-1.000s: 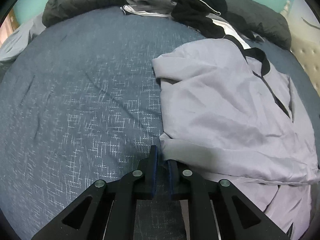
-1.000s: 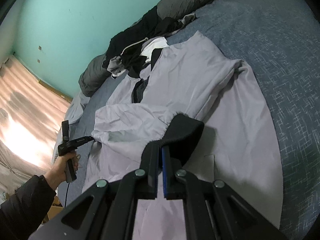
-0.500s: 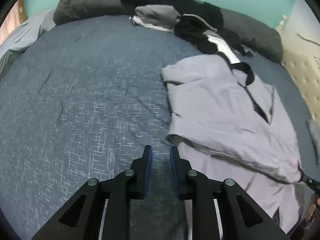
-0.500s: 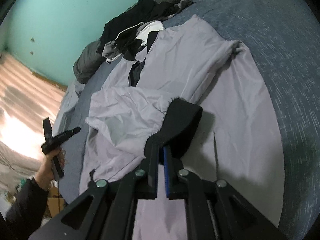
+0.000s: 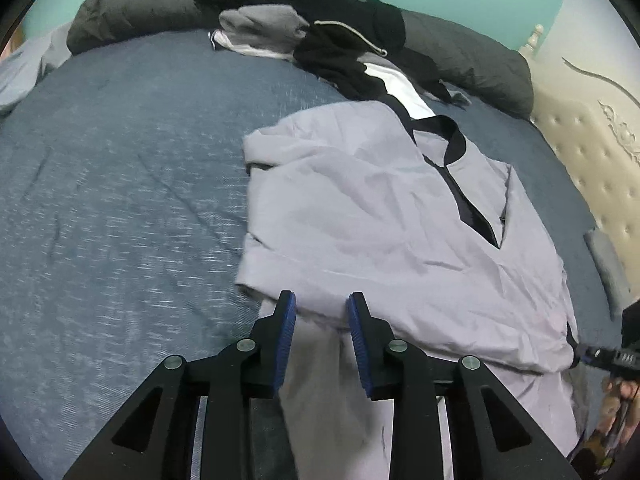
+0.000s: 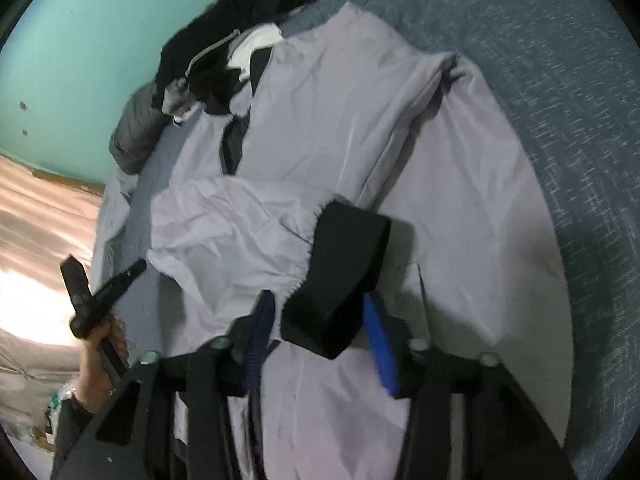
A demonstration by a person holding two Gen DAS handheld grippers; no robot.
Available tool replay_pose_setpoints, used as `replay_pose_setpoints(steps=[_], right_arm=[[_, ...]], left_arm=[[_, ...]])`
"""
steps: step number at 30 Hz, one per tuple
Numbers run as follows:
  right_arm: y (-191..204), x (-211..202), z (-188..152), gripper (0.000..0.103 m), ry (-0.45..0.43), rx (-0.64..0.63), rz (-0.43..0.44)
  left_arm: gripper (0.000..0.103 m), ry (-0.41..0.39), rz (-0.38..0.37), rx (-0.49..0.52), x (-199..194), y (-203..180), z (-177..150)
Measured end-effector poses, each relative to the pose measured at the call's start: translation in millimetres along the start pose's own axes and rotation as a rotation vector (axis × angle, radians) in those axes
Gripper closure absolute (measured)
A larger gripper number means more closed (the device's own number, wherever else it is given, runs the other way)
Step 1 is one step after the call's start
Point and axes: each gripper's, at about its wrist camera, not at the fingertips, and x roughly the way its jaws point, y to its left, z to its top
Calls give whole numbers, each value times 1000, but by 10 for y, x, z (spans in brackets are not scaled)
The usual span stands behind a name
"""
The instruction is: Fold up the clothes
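Note:
A lavender jacket (image 5: 380,220) with a black collar and zip lies spread on the blue bedspread (image 5: 120,208). My left gripper (image 5: 322,312) is open, its blue pads on either side of a fold at the jacket's near edge. In the right wrist view the jacket (image 6: 340,128) has one sleeve folded across its body, ending in a black cuff (image 6: 344,272). My right gripper (image 6: 320,332) is open, and the cuff lies loose between its spread fingers. A hand holds the left gripper (image 6: 116,286) at the jacket's left side. The right gripper (image 5: 600,356) shows at the frame's far right.
A heap of black and grey clothes (image 5: 320,28) sits at the far side of the bed, against dark grey bedding (image 5: 132,8). A cream padded headboard (image 5: 592,140) runs along the right. Bare bedspread stretches to the left of the jacket.
My right gripper has opened and let go of the black cuff. My left gripper let go of the jacket's edge, opened wide and came back over a fold there.

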Motion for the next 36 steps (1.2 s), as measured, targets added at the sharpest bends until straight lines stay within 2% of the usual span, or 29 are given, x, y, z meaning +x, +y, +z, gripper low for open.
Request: replay_pose_setpoints(steps=[2, 4, 7, 10, 13, 18, 22, 26, 29, 33, 35, 36], right_arm=[[-5, 32, -38, 80, 8, -18, -12], [-13, 62, -78, 92, 18, -37, -23], [-55, 99, -154, 98, 43, -65, -42], [-121, 157, -210, 98, 68, -78, -64], [-174, 150, -230, 98, 70, -71, -64], [-142, 64, -220, 98, 61, -100, -77], [-131, 19, -208, 98, 66, -108, -85], [-85, -35, -185, 98, 73, -109, -93], [-42, -95, -159, 98, 75, -113, -102], [207, -457, 36, 97, 10, -174, -149], [381, -545, 187, 95, -15, -204, -143], [481, -572, 271, 91, -24, -219, -135]], left_arm=[[73, 14, 1, -3, 95, -7, -2], [73, 27, 1, -5, 190, -15, -4], [73, 60, 6, -2, 314, -8, -38], [73, 101, 12, 5, 392, 27, -107], [73, 47, -26, -51, 231, 102, -94], [73, -69, -37, -94, -47, 194, 68], [72, -14, -16, -110, 152, 259, 138], [72, 43, -31, -159, 347, 422, -20], [72, -7, -55, -182, 266, 486, -84], [71, -61, -71, -200, 193, 538, -118], [67, -83, -74, -205, 169, 551, -116], [64, -94, -75, -207, 157, 557, -116]])
